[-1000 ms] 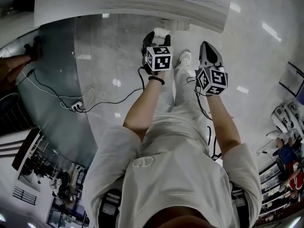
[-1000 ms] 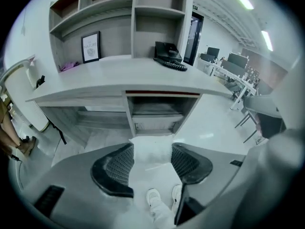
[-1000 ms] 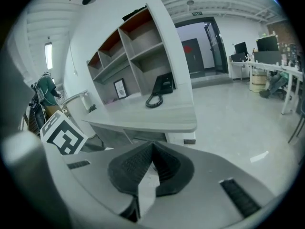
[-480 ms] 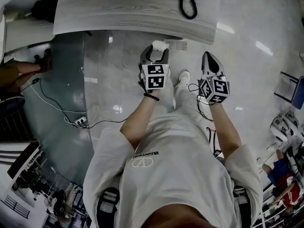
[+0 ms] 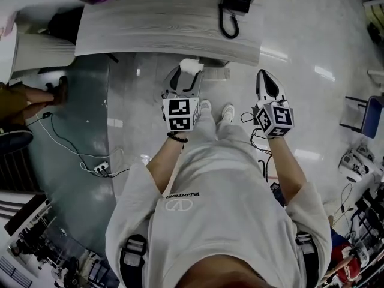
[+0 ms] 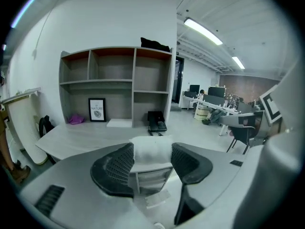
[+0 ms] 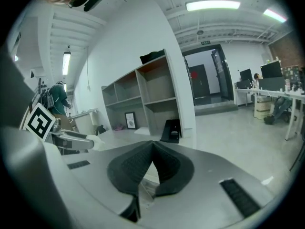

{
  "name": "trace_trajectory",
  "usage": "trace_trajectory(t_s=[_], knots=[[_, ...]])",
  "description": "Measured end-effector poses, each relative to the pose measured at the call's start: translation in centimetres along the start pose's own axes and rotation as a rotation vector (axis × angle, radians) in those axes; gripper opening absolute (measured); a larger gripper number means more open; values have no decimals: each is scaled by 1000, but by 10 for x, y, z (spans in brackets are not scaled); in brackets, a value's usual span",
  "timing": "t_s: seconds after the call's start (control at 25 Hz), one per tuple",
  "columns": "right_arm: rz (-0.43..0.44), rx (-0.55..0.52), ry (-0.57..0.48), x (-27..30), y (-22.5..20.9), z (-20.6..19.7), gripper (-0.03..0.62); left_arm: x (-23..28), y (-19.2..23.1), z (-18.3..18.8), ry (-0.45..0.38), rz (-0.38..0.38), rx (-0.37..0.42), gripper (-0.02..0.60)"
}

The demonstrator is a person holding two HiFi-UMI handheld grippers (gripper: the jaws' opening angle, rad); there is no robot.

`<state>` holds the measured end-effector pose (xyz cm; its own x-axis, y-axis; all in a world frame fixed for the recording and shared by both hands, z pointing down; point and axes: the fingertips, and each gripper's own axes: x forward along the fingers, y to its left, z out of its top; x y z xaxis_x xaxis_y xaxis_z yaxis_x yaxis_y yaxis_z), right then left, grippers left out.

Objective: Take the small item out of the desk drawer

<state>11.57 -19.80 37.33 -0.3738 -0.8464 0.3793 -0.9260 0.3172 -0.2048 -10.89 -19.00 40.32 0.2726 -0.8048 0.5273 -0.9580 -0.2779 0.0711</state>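
Seemingly done: left gripper [image 5: 188, 75] fingers [image 6: 114, 168] grasp the small item [image 6: 151, 150] (white, soft-looking); right gripper [image 7: 152, 148] clenched, empty.

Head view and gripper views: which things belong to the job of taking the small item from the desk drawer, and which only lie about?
Belong to the job:
left gripper, shut on the small white item; right gripper, shut and empty; desk.

Only lying about:
telephone on the desk; power strip on the floor; picture frame on the shelf.
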Motion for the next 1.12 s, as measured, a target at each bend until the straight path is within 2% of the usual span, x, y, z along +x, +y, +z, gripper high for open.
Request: trace_trajectory(t_s=[0.4,0.68,1.12], knots=[[-30,-3,-127,-50,-4,79,0,-52,3,93,-223,4,44,245],[-80,-64,-203,-81,-10,126,0,-76,17,136,-325,30,58,245],[-166,-71,-307,-132,-37,171,0,-114,41,191,-478,87,76,245]])
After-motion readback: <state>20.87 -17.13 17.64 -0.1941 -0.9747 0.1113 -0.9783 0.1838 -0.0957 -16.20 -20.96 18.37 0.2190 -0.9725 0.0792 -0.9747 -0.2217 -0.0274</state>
